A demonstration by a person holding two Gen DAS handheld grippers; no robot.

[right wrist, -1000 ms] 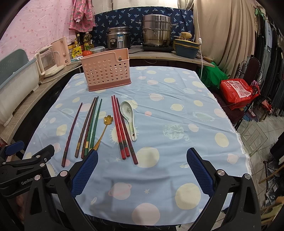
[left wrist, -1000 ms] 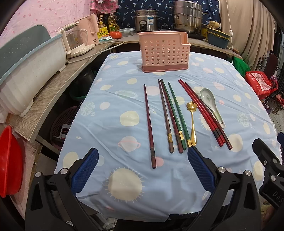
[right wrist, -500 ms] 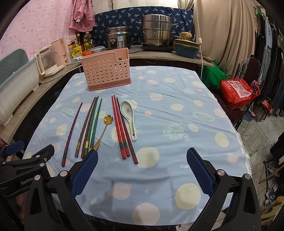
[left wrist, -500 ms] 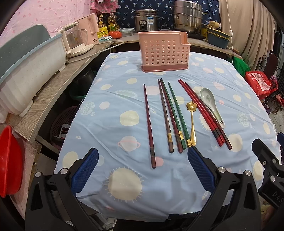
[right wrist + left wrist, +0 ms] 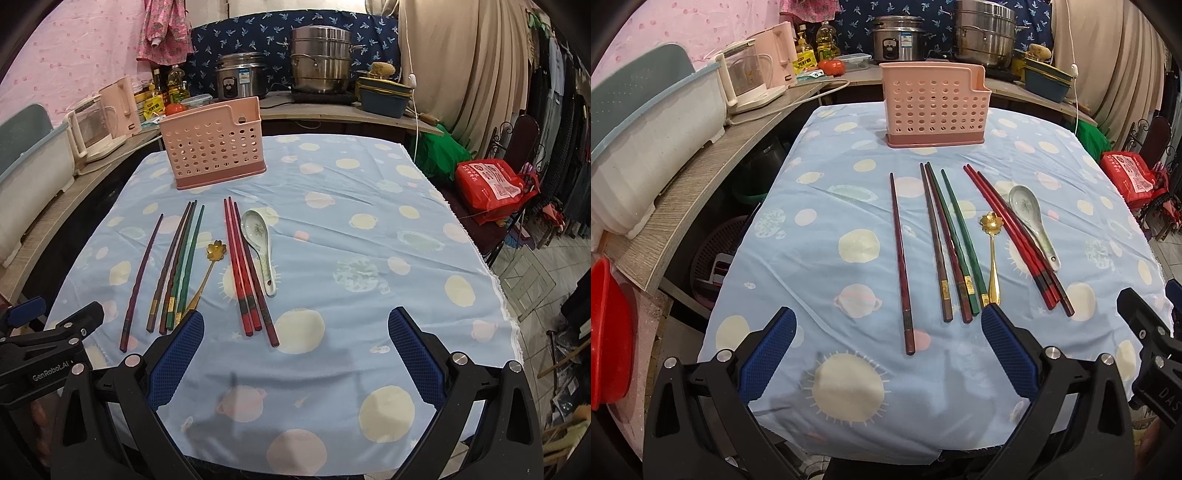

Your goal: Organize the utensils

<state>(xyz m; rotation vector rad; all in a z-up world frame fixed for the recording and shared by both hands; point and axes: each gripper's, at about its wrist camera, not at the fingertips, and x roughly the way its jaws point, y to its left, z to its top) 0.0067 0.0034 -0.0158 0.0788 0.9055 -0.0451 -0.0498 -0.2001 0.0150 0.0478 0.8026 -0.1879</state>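
Note:
A pink perforated utensil holder (image 5: 932, 105) (image 5: 214, 147) stands upright at the far side of the table. In front of it lie several chopsticks: a lone dark red one (image 5: 901, 258), a brown, maroon and green group (image 5: 955, 240) (image 5: 181, 262), and red ones (image 5: 1015, 236) (image 5: 242, 266). A gold flower spoon (image 5: 991, 251) (image 5: 207, 271) and a white ceramic spoon (image 5: 1032, 221) (image 5: 260, 243) lie among them. My left gripper (image 5: 886, 354) is open and empty near the table's front edge. My right gripper (image 5: 295, 354) is open and empty, to the right of the utensils.
The table wears a blue planet-print cloth (image 5: 849, 206). A wooden counter (image 5: 701, 162) with a kettle (image 5: 750, 83) runs along the left. Pots (image 5: 319, 68) stand behind. A red bag (image 5: 493, 184) sits on a chair at the right. A red basin (image 5: 609, 332) is at the lower left.

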